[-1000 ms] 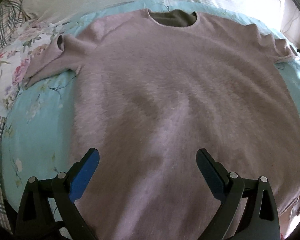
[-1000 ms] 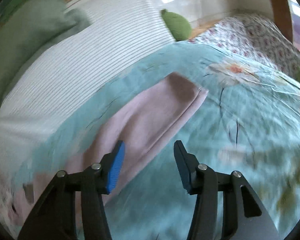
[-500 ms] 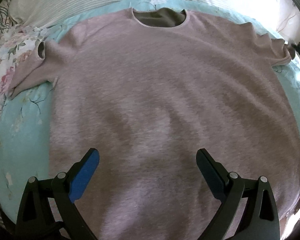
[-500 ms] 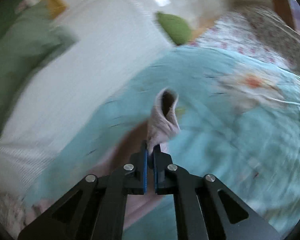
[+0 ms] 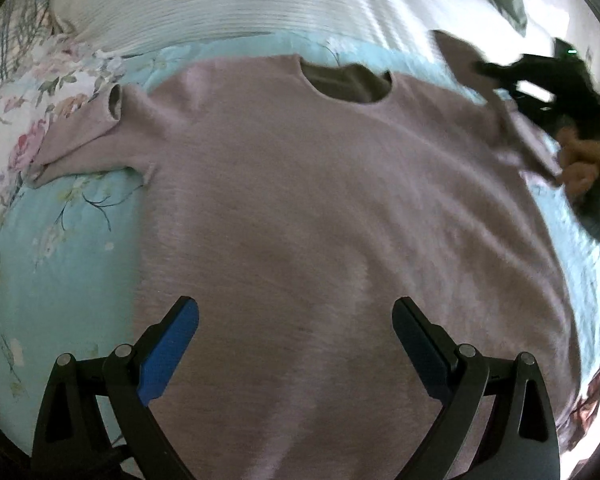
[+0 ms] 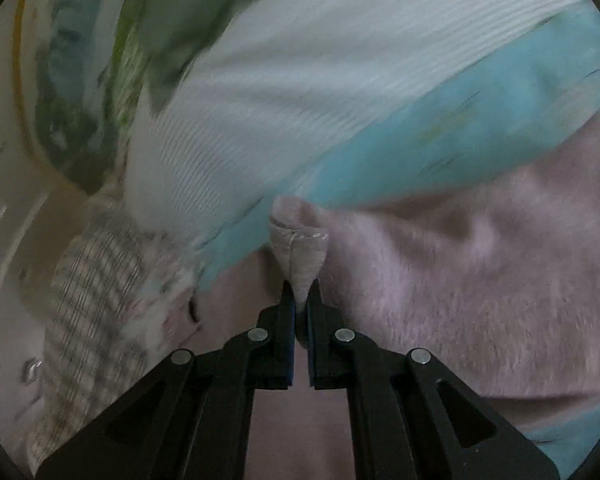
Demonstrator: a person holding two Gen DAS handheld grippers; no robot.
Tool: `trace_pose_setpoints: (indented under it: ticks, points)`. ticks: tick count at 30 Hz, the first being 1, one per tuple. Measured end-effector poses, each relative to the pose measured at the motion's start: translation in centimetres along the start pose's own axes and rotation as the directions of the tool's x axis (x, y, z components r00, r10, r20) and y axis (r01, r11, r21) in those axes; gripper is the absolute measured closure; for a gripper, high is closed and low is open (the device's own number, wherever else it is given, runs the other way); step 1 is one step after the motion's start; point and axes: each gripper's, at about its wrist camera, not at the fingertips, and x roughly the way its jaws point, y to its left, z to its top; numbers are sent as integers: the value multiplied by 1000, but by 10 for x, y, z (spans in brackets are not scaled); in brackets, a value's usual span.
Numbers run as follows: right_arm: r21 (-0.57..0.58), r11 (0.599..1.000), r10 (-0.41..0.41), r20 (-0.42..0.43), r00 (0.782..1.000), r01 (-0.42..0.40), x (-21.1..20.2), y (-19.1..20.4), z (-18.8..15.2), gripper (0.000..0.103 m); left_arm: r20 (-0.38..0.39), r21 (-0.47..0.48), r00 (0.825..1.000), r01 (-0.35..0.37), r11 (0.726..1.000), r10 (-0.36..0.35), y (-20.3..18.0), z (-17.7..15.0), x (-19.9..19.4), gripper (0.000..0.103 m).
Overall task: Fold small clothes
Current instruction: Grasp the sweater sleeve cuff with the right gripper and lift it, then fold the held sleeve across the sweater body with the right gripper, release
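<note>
Shirt (image 5: pixel 320 208) flat on bed (image 5: pixel 60 248), collar away from us. Our right gripper (image 6: pixel 300 304) pinches 1 sleeve (image 6: pixel 298 248), shirt body to its right. Left gripper (image 5: pixel 296 344) wide, empty, above hem.

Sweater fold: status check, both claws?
Left claw open, hovering over the sweater body. Right claw shut on the sleeve cuff, lifted off the bedspread. Nothing in the way.

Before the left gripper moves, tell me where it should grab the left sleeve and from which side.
Grip the cuff end of the left sleeve, probably coming from the outer left side over the floral bedding. The sleeve lies flat, angled away from the sweater, its open cuff raised; the left gripper hangs open.
</note>
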Motion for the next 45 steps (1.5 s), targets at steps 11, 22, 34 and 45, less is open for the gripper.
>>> trace_pose_setpoints:
  ticks: [11, 22, 34, 45]
  points:
    - [-5, 989, 138, -284, 949, -145, 174, 80, -73, 96, 5, -64, 997, 73, 995, -73, 42, 25, 29, 5]
    - [46, 990, 139, -236, 962, -132, 137, 67, -68, 48, 7, -166, 979, 200, 966, -202, 73, 95, 96, 5]
    - [38, 999, -6, 74, 997, 4, -51, 33, -74, 48, 69, -118, 983, 177, 977, -169, 71, 144, 127, 99]
    - [62, 952, -305, 149, 941, 299, -95, -31, -36, 48, 186, -189, 981, -11, 982, 47, 131, 149, 92, 99]
